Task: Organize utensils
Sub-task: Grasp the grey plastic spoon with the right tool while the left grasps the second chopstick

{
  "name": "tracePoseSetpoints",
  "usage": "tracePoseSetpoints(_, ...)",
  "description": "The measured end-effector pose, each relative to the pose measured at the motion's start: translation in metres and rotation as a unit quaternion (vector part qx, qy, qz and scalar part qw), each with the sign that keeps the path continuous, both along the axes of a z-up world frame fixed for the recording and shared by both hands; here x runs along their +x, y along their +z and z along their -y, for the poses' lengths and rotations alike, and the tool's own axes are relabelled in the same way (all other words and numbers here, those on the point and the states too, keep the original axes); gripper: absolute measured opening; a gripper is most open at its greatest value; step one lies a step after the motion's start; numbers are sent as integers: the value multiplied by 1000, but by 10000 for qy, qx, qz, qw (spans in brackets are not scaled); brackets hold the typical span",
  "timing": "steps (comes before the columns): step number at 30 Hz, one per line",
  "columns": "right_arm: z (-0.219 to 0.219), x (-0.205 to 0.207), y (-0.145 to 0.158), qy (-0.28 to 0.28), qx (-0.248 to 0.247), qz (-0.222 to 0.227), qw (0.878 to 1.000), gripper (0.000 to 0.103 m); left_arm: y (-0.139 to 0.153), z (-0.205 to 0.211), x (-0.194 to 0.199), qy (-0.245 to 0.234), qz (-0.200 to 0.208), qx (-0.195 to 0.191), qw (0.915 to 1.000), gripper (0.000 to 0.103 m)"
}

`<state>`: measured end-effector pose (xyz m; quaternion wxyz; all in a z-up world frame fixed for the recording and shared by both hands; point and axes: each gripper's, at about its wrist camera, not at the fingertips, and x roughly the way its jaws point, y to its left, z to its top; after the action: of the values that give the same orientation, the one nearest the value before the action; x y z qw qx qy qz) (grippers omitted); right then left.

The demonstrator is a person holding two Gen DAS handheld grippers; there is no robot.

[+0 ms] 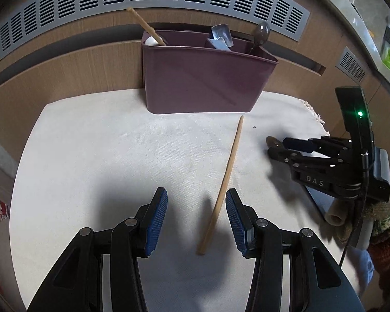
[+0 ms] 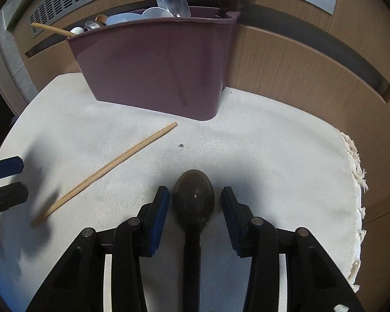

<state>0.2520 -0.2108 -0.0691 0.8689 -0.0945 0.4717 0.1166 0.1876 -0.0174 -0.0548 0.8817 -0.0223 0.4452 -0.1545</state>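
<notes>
Most utensils already stand in the purple caddy (image 1: pixel 208 83) ahead. Two remain on the surface: a chopstick (image 1: pixel 222 187) between your left gripper (image 1: pixel 196 223)'s apart fingers, a dark spoon (image 2: pixel 193 200) between your right gripper (image 2: pixel 194 214)'s, unclamped.

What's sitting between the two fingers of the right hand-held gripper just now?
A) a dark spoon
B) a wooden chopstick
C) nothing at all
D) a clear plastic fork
A: in the right wrist view the dark spoon lies on the white cloth with its bowl between the open fingers of the right hand-held gripper, not yet pinched; the loose chopstick lies off to the left.
</notes>
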Motion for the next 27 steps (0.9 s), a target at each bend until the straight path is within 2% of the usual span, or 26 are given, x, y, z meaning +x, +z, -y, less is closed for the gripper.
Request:
tracePoseSetpoints(1, 0, -1, 1, 17, -11, 7, 10000, 29, 0, 2, 1, -15, -14, 4, 10000, 48)
tracePoseSetpoints(5, 9, -14, 7, -77, 200, 57, 9998, 29, -2, 6, 4, -125, -132, -81, 9998, 48)
tracePoseSetpoints(10, 39, -47, 27, -395, 673, 190, 9968, 29, -8, 22, 18, -437, -352, -295, 9980, 48)
tracePoseSetpoints(15, 56, -75, 37, -708, 732, 505, 9935, 30, -18, 54, 49, -826, -799, -26, 9934, 48)
tracePoseSetpoints(19, 64, -92, 42, -1036, 924, 627, 9883, 30, -20, 71, 60, -996, -588, 551, 9918, 46)
tracePoseSetpoints(22, 78, -111, 54, -1359, 1174, 776, 9807, 30, -26, 78, 69, -1021, -670, 702, 9900, 42)
tracePoseSetpoints(25, 83, -125, 60, -1427, 1213, 824, 9788, 30, -25, 82, 72, -972, -738, 862, 9888, 33)
tracePoseSetpoints(27, 89, -131, 63, -1511, 1152, 881, 9778, 30, -23, 80, 70, -957, -846, 808, 9885, 15)
